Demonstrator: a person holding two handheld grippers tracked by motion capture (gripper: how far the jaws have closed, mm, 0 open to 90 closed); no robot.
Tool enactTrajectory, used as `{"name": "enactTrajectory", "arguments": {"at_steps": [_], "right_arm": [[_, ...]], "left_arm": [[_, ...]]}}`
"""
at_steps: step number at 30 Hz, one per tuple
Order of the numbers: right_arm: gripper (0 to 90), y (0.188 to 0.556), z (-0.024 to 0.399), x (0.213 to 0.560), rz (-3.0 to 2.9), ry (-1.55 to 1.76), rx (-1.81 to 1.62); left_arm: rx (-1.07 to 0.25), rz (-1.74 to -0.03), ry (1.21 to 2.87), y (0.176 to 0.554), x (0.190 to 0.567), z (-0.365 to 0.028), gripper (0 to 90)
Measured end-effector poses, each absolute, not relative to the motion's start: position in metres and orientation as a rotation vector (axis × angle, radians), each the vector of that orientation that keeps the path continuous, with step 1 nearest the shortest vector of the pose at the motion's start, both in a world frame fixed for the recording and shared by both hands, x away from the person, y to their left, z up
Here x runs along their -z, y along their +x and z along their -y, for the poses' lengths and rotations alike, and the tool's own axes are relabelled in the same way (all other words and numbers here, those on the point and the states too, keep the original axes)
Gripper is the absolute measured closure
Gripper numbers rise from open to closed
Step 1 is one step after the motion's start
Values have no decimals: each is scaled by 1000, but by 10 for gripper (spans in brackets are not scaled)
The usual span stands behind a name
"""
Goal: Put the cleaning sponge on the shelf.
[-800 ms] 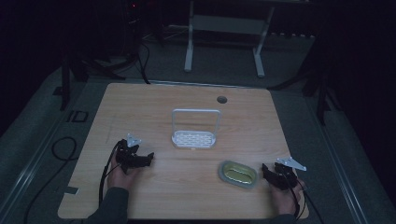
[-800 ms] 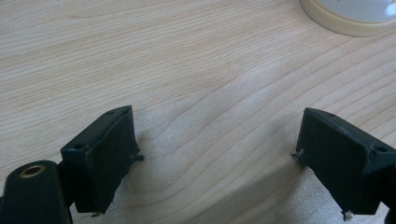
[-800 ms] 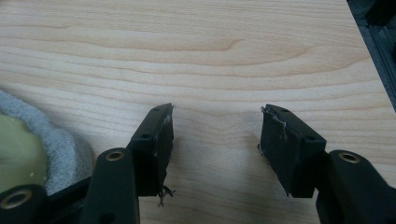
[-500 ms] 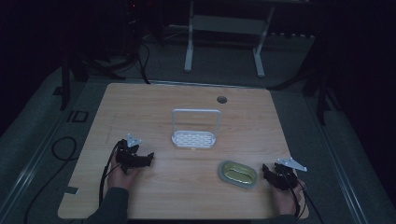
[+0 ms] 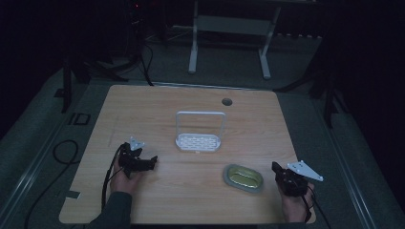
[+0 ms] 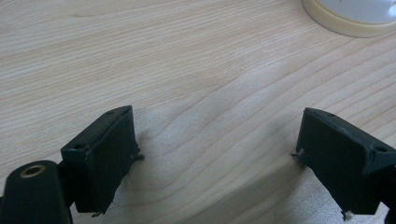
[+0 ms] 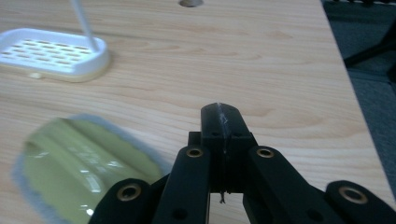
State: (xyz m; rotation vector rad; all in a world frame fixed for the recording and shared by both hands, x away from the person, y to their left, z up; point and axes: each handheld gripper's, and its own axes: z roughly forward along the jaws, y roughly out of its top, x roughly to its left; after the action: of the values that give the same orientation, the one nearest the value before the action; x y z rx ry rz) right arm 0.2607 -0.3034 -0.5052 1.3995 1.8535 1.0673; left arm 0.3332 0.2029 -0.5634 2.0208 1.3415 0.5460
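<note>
Nothing has moved: left hand-held gripper [image 5: 152,161] rests spread, right hand-held gripper [image 5: 276,168] pressed together beside the dish [image 5: 243,178]; work not begun.

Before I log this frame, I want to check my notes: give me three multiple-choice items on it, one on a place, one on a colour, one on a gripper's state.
1. Where does the white rack stand?
A. near the table's middle
B. at the left edge
C. on the floor

2. What colour is the inside of the oval dish?
A. red
B. yellow-green
C. black

3. How do the jaws of the right gripper stand?
A. wide apart
B. around the dish
C. shut together on nothing

Key: 1 A, the high view shows it mid-table; 2 B, the right gripper view shows a glossy yellow-green inside; 3 C, the jaws meet with nothing between, while the left gripper gapes.
</note>
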Motion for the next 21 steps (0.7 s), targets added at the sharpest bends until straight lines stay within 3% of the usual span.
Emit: {"name": "enactTrajectory", "arguments": {"at_steps": [21], "right_arm": [[900, 246, 240, 479, -2069, 1142, -1182]], "left_arm": [[-549, -1350, 2015, 333, 563, -202, 121]]}}
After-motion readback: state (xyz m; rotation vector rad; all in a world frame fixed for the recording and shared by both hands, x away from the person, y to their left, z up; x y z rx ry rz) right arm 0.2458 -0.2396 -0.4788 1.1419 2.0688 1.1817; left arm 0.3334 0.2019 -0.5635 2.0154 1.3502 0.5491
